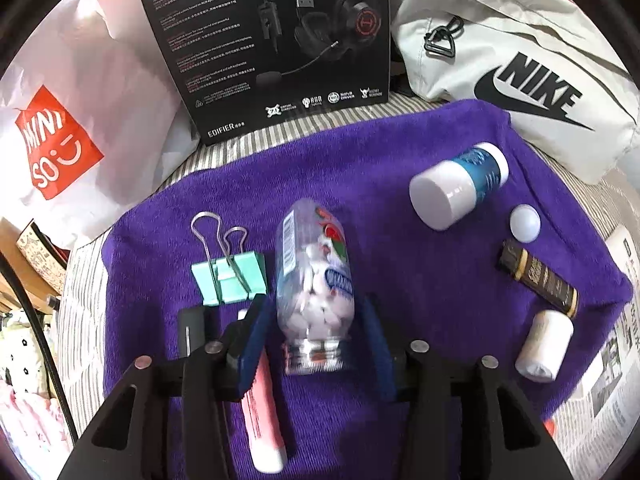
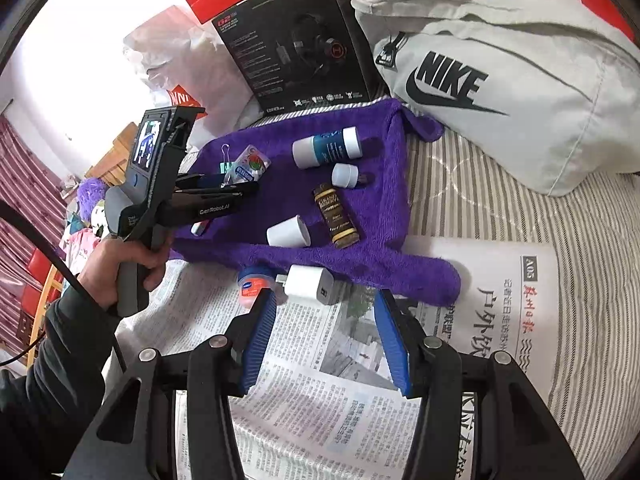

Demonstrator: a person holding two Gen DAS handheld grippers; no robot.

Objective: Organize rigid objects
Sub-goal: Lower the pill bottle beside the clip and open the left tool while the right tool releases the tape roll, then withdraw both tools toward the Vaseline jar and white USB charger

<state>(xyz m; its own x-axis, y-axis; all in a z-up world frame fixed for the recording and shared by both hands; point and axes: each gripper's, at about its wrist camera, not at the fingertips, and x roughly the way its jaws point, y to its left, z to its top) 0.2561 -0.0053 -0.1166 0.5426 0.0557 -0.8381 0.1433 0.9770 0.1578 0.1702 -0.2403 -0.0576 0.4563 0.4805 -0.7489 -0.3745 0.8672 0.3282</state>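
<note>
A clear bottle of white candies [image 1: 316, 280] lies on the purple towel [image 1: 420, 320] between the fingers of my left gripper [image 1: 316, 300]. A narrow gap shows on each side, so the gripper is open. A pink tube [image 1: 262, 408] lies under its left finger, and a teal binder clip [image 1: 230, 276] sits just left. To the right lie a blue-and-white bottle [image 1: 460, 184], a small white cap [image 1: 525, 224], a brown tube [image 1: 540, 280] and a white cup [image 1: 544, 348]. My right gripper [image 2: 324, 300] stands open over the newspaper [image 2: 320, 380], its tips beside a white charger [image 2: 310, 290] and a small blue-lidded jar [image 2: 252, 284].
A black headset box [image 1: 272, 40] stands behind the towel, with a grey Nike bag [image 1: 520, 80] to its right and a white Miniso bag [image 1: 60, 140] to its left. Striped bedding [image 2: 500, 208] lies beneath. A hand [image 2: 120, 264] holds the left gripper [image 2: 240, 188].
</note>
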